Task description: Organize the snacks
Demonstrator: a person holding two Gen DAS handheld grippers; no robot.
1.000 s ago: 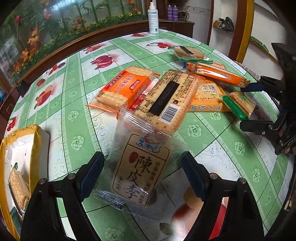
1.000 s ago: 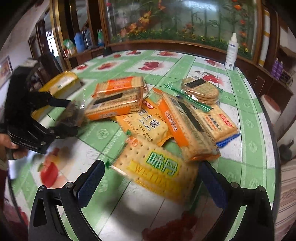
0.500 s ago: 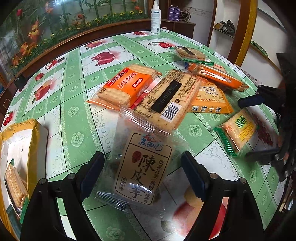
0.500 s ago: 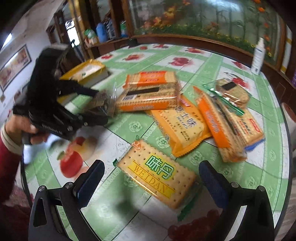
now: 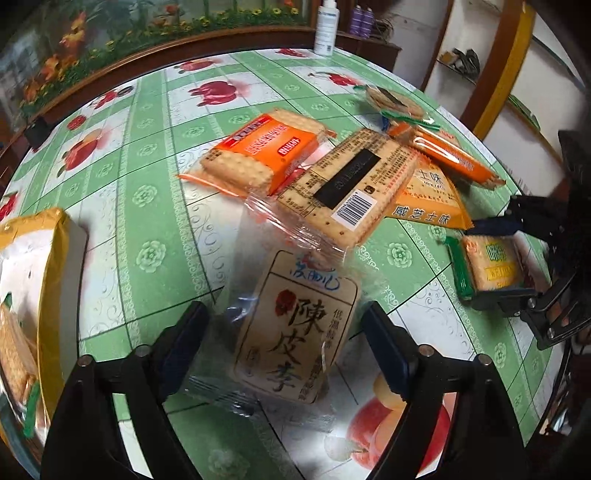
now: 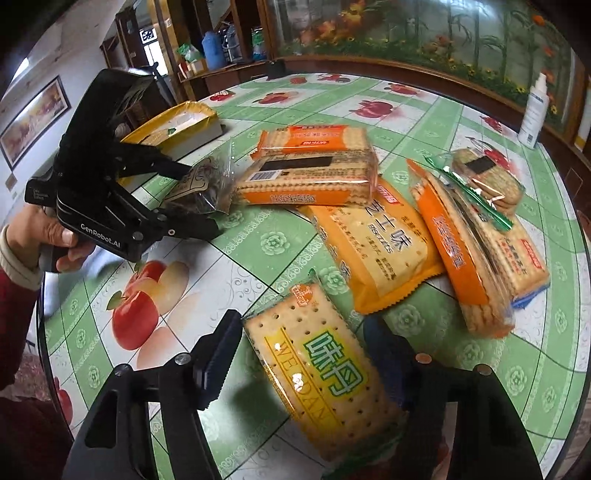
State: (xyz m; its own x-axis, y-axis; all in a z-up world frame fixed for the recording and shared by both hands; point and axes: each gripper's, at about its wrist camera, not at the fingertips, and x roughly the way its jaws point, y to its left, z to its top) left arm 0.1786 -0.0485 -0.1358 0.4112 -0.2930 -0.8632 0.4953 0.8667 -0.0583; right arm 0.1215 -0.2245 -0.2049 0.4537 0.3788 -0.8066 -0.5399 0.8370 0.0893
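A clear plum snack bag [image 5: 295, 321] with a beige label lies between the fingers of my left gripper [image 5: 284, 339]. The jaws are closing and both pads touch its wrapper. In the right wrist view the same bag [image 6: 203, 184] sits crumpled in the left gripper [image 6: 201, 201], which a hand holds. My right gripper [image 6: 306, 350] is closing on a yellow-and-green WEIDAN cracker pack [image 6: 325, 373], with pads against its long edges. In the left wrist view this pack [image 5: 487, 266] sits snug in the right gripper [image 5: 476, 264].
A yellow-lined box [image 5: 55, 258] with crackers inside stands at the table's left. A pile of packs fills the middle: an orange cracker pack [image 5: 266, 151], a barcode-up pack [image 5: 351, 188], an orange cheese pack [image 5: 428, 199] and round crackers [image 5: 391, 101]. A white bottle [image 5: 327, 26] stands at the far edge.
The right jaws have narrowed from wide open onto the WEIDAN pack, which now sits apart from the pile. The left jaws have drawn in slightly against the plum bag.
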